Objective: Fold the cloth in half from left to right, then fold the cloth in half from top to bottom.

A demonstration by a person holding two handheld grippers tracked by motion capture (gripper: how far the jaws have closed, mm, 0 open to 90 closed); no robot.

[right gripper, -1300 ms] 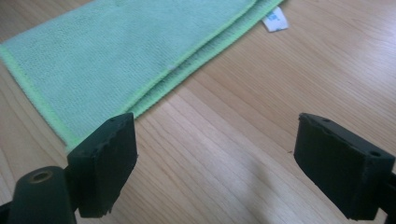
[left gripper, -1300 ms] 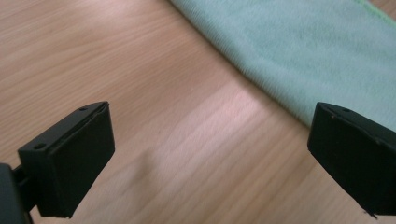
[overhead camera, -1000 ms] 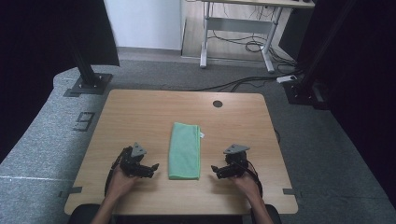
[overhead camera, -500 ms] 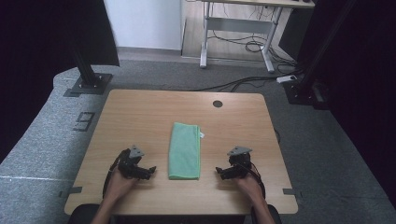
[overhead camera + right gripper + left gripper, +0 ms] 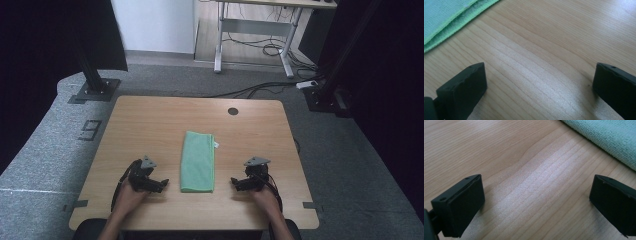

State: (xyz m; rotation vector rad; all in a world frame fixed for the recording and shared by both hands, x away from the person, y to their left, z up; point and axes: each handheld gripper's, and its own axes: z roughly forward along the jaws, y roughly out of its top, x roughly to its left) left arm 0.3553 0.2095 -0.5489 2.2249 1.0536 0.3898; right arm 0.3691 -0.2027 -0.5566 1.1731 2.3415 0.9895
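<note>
Between the two grippers, on the wooden table (image 5: 150,125), lies a folded green microfibre cloth (image 5: 198,161), its long side running away from the person. Its near end sits level with both sets of jaws, and a small white tag shows at its far right edge.

Just left of the cloth, the left gripper (image 5: 163,183) rests low over the tabletop, jaws pointing toward the cloth's near left corner. They are spread wide with nothing but bare wood between them. In the left gripper view the cloth's edge (image 5: 609,137) lies ahead and toward the right jaw, apart from both.

Just right of the cloth, the right gripper (image 5: 233,182) points inward at the near right corner, likewise released and empty. In the right gripper view the cloth's layered edge (image 5: 449,17) lies ahead, beyond the left jaw, clear of it.

A hand grips each tool from the near table edge.
</note>
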